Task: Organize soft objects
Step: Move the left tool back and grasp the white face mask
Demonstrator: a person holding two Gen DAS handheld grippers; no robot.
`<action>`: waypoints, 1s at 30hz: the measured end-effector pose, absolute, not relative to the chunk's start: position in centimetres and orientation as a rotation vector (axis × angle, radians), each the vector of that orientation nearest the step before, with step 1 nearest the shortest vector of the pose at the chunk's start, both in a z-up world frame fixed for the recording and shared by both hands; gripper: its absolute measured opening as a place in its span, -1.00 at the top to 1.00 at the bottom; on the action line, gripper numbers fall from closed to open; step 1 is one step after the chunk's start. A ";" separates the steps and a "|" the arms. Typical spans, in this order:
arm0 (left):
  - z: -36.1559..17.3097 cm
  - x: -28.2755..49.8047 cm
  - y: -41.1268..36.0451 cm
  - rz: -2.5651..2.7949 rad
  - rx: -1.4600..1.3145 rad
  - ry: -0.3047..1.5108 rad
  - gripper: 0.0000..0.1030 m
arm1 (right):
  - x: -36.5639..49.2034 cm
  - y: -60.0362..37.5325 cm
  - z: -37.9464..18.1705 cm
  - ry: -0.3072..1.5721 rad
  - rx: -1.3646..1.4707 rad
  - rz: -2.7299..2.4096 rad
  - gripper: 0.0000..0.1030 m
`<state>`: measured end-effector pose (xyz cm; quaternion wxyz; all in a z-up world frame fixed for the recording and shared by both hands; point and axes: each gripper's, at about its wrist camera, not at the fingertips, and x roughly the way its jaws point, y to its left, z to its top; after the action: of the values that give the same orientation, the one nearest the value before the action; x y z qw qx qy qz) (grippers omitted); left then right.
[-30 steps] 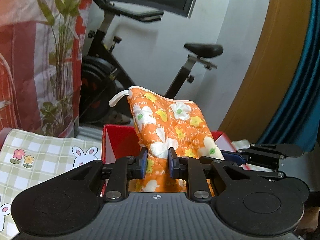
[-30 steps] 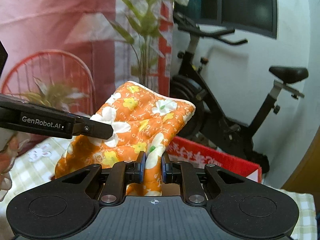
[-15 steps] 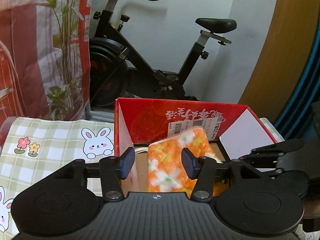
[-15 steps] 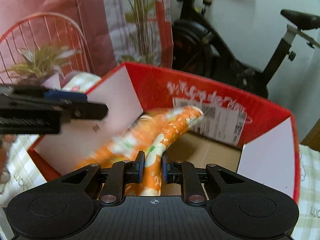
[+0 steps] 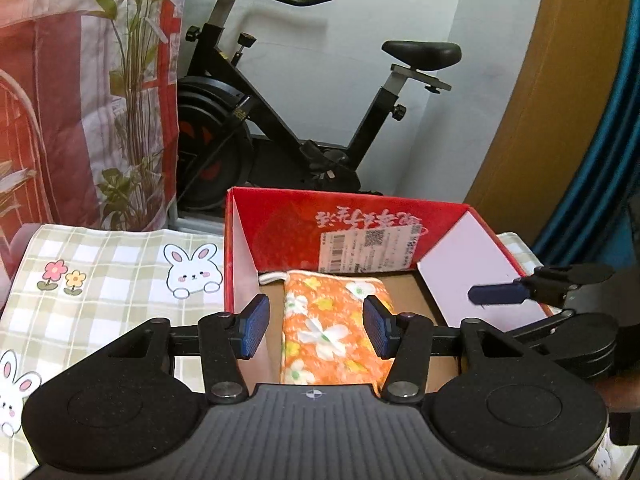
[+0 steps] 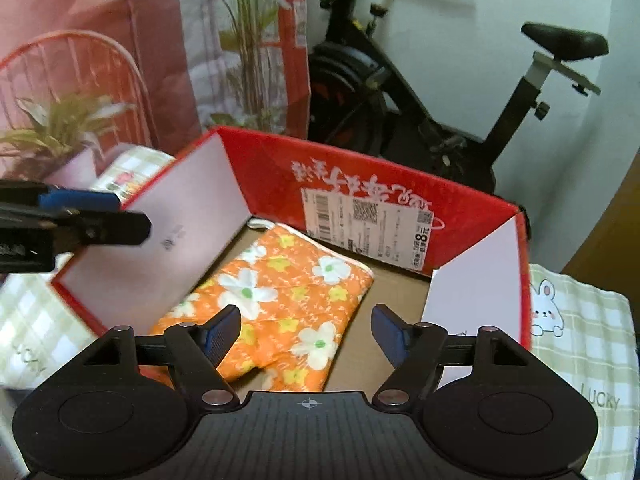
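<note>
While the red box sits on the checked table at twelve o'clock, the orange flowered cloth lies flat on its floor, toward the nine o'clock wall. Both tools stand apart and grip nothing: left tool is steady, right tool is opening. Lift both straight up, clear of the flaps, so nothing snags.

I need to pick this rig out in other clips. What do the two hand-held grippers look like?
Both match: the left gripper and right gripper have matte black bodies with ribbed tops, a small crosshair mark, two round discs, silver pivot screws, and black fingers ending in ridged blue pads. No cables or sleeves show.
</note>
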<state>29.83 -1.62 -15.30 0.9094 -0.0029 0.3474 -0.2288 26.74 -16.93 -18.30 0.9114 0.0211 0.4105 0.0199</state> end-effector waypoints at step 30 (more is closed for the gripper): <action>-16.0 14.5 3.8 -0.489 0.026 0.567 -0.86 | 7.6 -12.6 -17.1 0.526 0.096 0.081 -0.65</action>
<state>14.51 3.82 -16.03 0.9306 0.0128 0.2771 -0.2390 7.62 -12.60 -17.11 0.9636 0.0473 0.2599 0.0400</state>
